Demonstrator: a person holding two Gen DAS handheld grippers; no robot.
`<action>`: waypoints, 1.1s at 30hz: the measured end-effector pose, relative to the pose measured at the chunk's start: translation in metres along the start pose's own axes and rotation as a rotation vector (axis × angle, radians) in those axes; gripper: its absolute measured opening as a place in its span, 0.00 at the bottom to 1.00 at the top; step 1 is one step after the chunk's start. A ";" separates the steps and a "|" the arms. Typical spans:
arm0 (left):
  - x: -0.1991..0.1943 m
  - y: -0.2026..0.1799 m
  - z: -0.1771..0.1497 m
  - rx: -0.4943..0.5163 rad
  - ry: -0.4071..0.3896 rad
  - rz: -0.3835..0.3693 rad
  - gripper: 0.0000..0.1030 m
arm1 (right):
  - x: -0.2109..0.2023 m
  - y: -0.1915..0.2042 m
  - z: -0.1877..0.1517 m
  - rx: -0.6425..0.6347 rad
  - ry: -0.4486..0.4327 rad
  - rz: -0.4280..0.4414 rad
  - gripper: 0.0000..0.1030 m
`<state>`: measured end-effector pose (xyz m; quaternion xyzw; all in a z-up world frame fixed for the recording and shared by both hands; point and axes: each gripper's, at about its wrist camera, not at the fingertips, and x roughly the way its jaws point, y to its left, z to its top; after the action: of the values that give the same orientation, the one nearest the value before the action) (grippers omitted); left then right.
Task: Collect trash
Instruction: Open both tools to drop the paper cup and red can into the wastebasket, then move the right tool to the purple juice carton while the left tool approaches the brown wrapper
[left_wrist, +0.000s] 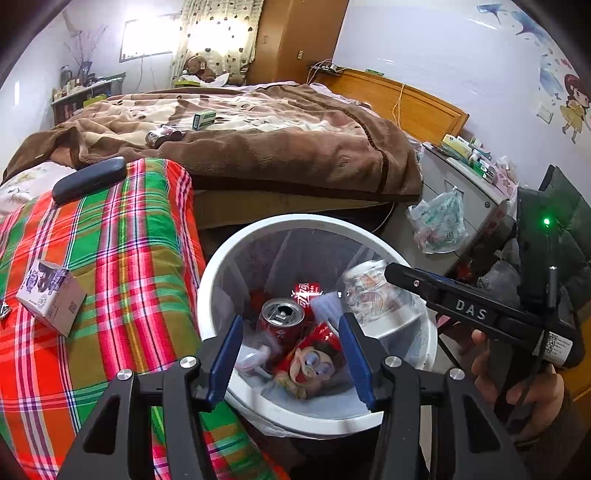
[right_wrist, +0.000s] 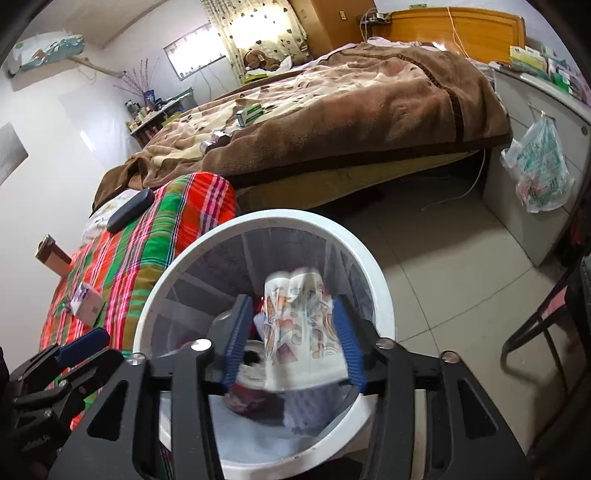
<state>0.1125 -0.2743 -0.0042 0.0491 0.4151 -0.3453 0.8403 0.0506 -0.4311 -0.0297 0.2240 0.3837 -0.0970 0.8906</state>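
Looking along the left gripper (left_wrist: 291, 354), the left wrist view shows its 2 blue pads spread wide with nothing between them, poised over the white bin (left_wrist: 221, 280). The bin stands on the floor just beside the plaid-covered bed edge (left_wrist: 122, 236), presumably so litter can be dropped straight in. Inside lie a red soda can (left_wrist: 282, 319) and a cartoon-printed wrapper (left_wrist: 314, 363). A printed paper cup (left_wrist: 365, 291) sits at the bin's right side, at the tip of the right gripper (left_wrist: 397, 273), which reaches in from the right. A small purple-printed box (left_wrist: 51, 299) and a dark case (left_wrist: 88, 179) remain on the plaid cover; a green box (left_wrist: 204, 119) lies on the brown blanket (left_wrist: 295, 147).

The right wrist view shows the right gripper (right_wrist: 291, 332) over the bin (right_wrist: 155, 306), jaws moderately apart with the paper cup (right_wrist: 295, 325) between the pads. The cup is blurred; whether it is gripped or falling cannot be told. Judged from this, the cup's deposit is in hand, with bed items left to collect.
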 end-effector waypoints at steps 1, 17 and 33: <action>-0.001 0.001 0.000 -0.002 0.000 0.006 0.54 | -0.002 0.002 -0.001 -0.008 -0.007 -0.005 0.52; -0.030 0.025 -0.006 -0.048 -0.042 0.024 0.56 | -0.009 0.017 -0.003 -0.012 -0.035 0.029 0.52; -0.083 0.079 -0.020 -0.143 -0.117 0.104 0.56 | -0.009 0.067 -0.009 -0.092 -0.042 0.118 0.52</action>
<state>0.1137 -0.1621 0.0279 -0.0099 0.3856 -0.2732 0.8813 0.0620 -0.3681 -0.0072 0.2029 0.3551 -0.0311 0.9120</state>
